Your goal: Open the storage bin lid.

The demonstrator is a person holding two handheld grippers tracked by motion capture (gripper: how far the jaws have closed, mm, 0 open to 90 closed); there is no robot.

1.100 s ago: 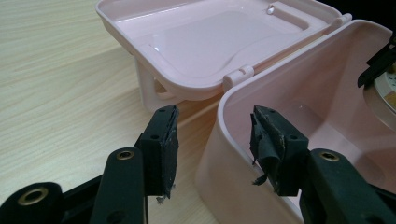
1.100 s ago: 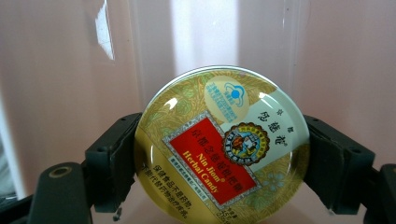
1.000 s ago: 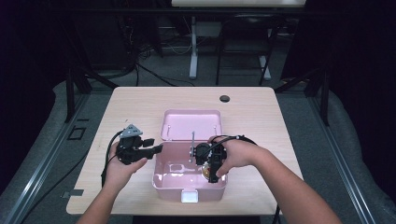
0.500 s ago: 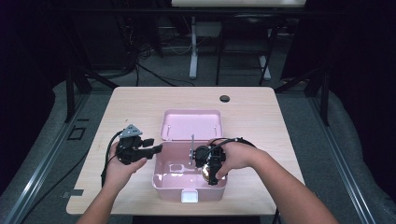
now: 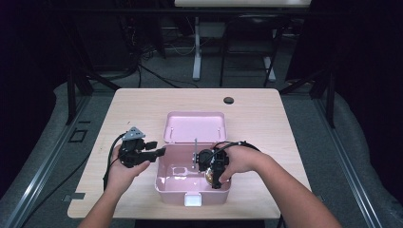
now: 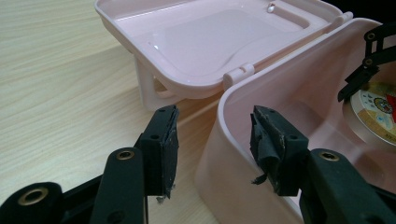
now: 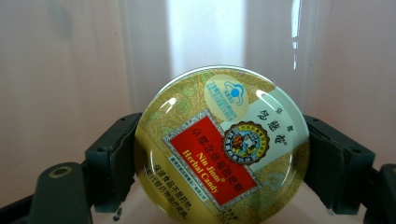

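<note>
Change: the right gripper (image 5: 212, 172) has sunk a touch deeper into the open pink plastic box (image 5: 164, 183) since a second ago; the left gripper (image 5: 159, 152) has hardly stirred.

High view: the box sits near the front edge of the pale wooden tabletop (image 5: 266, 118), its hinged lid (image 5: 195, 127) thrown back flat behind it. The left gripper is at the box's left wall, the right one down inside the right half. A small dark round disc (image 5: 228, 100) lies well apart, toward the far edge.

Left gripper view: jaws apart and straddling the box's rim (image 6: 224, 100), one pad outside, one inside, not yet pinching it.

Right gripper view: jaws clamped on the round gold herbal-candy tin (image 7: 222, 144), gripped by its edges, pink box wall right behind it.

Tin's whereabouts: in the grip, inside the box; whether it touches the floor I cannot tell.

Progress: by my reading, the carry is done; letting go, pulling out and shutting the lid remain.
</note>
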